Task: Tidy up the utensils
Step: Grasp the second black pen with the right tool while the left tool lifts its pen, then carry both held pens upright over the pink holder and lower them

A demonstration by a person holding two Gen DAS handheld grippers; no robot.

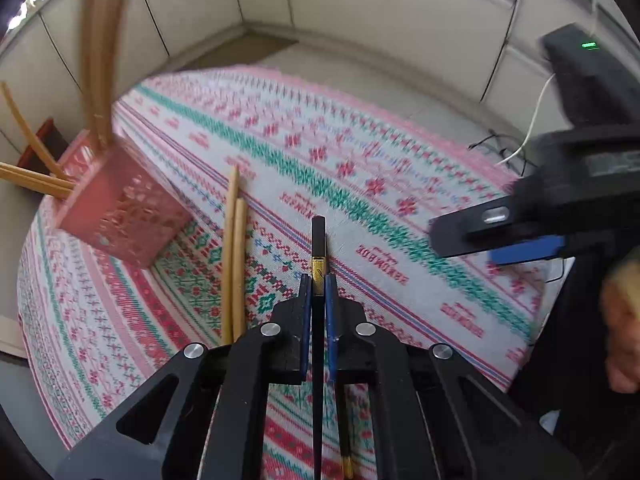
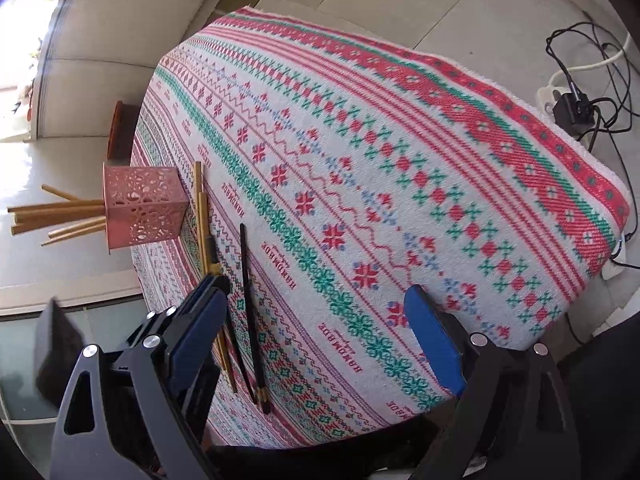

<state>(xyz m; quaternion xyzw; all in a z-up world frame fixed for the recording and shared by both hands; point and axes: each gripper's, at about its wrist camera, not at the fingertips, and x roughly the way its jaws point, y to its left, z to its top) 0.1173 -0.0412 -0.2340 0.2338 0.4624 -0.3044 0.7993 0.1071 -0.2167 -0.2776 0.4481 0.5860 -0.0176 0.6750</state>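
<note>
My left gripper (image 1: 319, 286) is shut on a black chopstick with a gold band (image 1: 318, 252), held above the patterned cloth. A pink perforated holder (image 1: 120, 208) stands at the left with several wooden chopsticks (image 1: 100, 40) in it; it also shows in the right wrist view (image 2: 142, 204). Two wooden chopsticks (image 1: 234, 256) lie on the cloth beside the holder. My right gripper (image 2: 316, 304) is open and empty above the cloth; it appears at the right of the left wrist view (image 1: 496, 236). Black chopsticks (image 2: 250, 312) and wooden ones (image 2: 202, 220) lie on the cloth by its left finger.
The table is covered by a red, green and white patterned cloth (image 2: 400, 160). Cables and a power strip (image 2: 572, 96) lie on the floor beyond the far right edge. A brown stool (image 2: 120, 128) stands past the table's left edge.
</note>
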